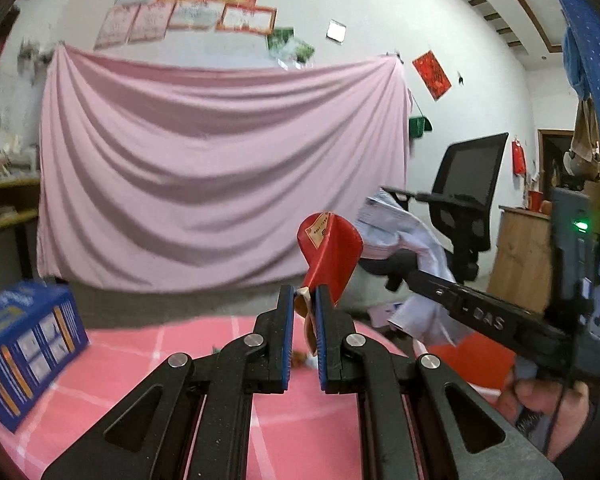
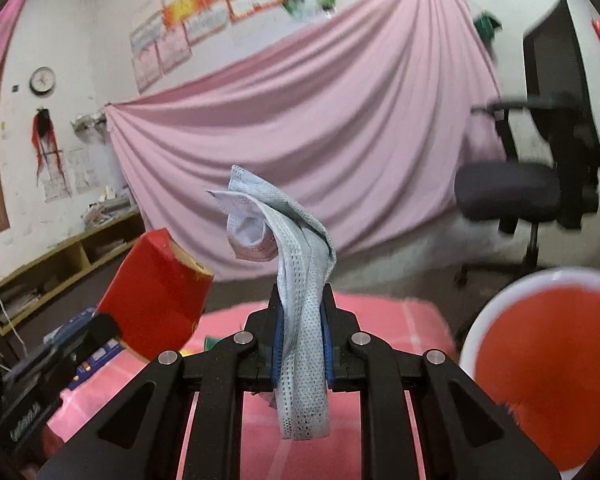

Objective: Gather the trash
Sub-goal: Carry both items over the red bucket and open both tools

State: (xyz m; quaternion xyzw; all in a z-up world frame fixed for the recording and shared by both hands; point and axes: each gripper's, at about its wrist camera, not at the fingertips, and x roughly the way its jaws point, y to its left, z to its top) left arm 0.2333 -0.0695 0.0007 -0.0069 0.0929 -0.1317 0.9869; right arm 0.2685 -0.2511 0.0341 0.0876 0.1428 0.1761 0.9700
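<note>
1. The red packet [image 1: 329, 254] is clamped in the left gripper [image 1: 303, 312], sticking up toward 12 o'clock above the pink table [image 1: 140, 360].
2. The blue face mask [image 2: 300, 280] is clamped in the right gripper [image 2: 302, 312], drooping toward 6 o'clock.
3. An orange bin with a white rim [image 2: 540, 368] sits at 4 o'clock of the right gripper.
4. A blue box [image 1: 24, 352] lies at 9 o'clock on the table; a pink sheet [image 1: 220, 168] hangs behind.

We see a pink sheet [image 1: 220, 160] hung across the back wall, with posters [image 1: 204, 4] above it and a clock [image 2: 43, 80] further left. A black office chair [image 1: 468, 200] stands to the right. A blue box [image 1: 24, 352] sits on the pink checked desk [image 1: 140, 360]. A low wooden shelf [image 2: 60, 256] holds papers.
</note>
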